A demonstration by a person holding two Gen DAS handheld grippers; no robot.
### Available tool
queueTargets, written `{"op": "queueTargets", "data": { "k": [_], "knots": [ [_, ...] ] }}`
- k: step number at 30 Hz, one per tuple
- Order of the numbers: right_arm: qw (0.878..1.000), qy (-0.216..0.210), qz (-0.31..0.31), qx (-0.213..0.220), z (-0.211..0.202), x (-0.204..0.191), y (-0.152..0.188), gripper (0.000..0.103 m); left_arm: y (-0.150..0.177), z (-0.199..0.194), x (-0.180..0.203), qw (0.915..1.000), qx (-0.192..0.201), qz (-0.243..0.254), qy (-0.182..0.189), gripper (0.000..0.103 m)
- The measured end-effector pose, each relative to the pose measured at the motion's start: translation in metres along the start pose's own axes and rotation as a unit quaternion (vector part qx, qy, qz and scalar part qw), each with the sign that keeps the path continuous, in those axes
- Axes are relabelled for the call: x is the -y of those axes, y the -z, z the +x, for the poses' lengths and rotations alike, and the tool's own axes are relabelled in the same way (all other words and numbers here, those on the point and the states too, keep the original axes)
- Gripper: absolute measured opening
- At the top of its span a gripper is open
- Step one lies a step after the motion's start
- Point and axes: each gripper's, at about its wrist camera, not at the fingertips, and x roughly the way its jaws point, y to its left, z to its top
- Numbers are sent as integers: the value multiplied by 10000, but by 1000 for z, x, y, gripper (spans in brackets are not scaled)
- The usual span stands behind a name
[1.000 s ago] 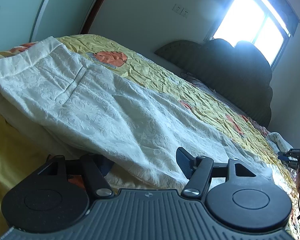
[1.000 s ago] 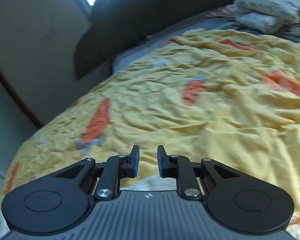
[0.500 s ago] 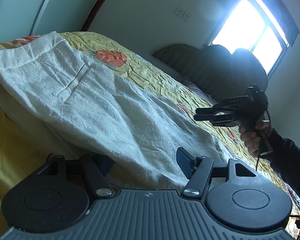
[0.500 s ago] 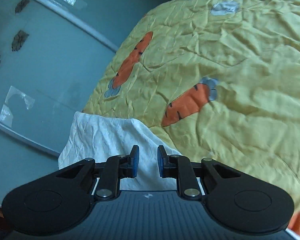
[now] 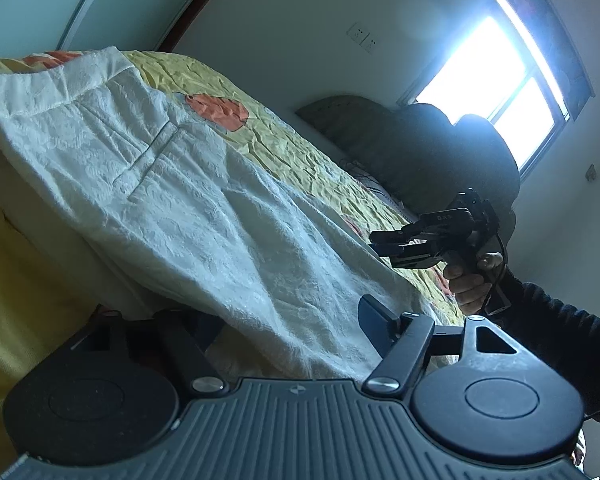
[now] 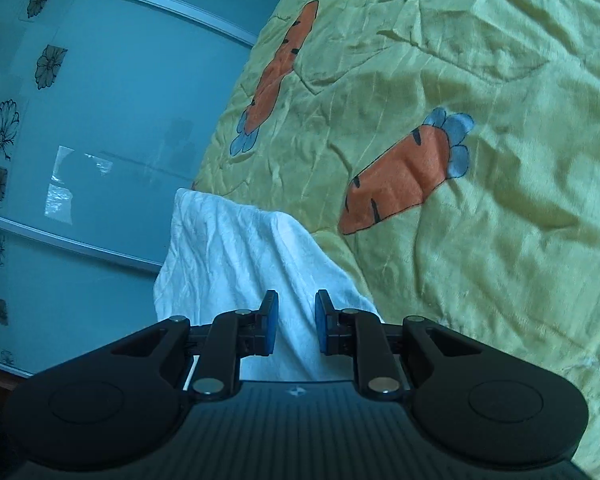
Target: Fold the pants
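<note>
Plainly, the white pants lie draped on the bed with the left claw spread around a hem and the right claw parted, empty — an unclamped hem could slip free.

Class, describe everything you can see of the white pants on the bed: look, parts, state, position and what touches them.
The white pants look like textured, faintly patterned cloth with a broad waistband and stitched seam lines. They lie spread and rumpled across the yellow carrot-print bedspread. The left gripper stands wide open, fabric draped between its fingers. The right gripper, slightly open, points at one end of the pants near the bed's edge; contact there cannot be told.
</note>
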Motion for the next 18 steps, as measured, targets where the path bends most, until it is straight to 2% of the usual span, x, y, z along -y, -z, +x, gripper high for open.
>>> {"op": "queueTargets", "data": {
  "k": [3, 8, 9, 10, 11, 13, 15, 16, 18],
  "knots": [
    [9999, 7, 11, -153, 15, 3, -8, 19, 1, -1, 0, 10000, 5, -12, 15, 76],
    [9991, -263, -129, -314, 40, -6, -18, 18, 1, -1, 0, 10000, 6, -12, 14, 77],
    [9988, -284, -303, -268, 42, -11, -18, 17, 1, -1, 0, 10000, 7, -16, 18, 77],
    [9984, -215, -479, -224, 42, -18, -19, 6, 1, -1, 0, 10000, 7, -22, 26, 77],
    [9975, -210, -660, -140, 40, -28, -21, 6, 1, -1, 0, 10000, 9, -29, 40, 77],
    [9943, -532, -919, 131, 29, -44, -28, 4, 1, -1, 0, 10000, 9, -31, 54, 78],
    [9921, -744, -926, 398, 18, -48, -38, 3, 1, -1, -1, 10000, 9, -33, 67, 78],
    [9934, -667, -828, 432, 17, -44, -43, 3, 1, -1, -1, 10000, 9, -36, 71, 78],
    [9967, -314, -714, 213, 24, -38, -44, 3, 1, -1, -1, 10000, 7, -42, 78, 79]
  ]
}}
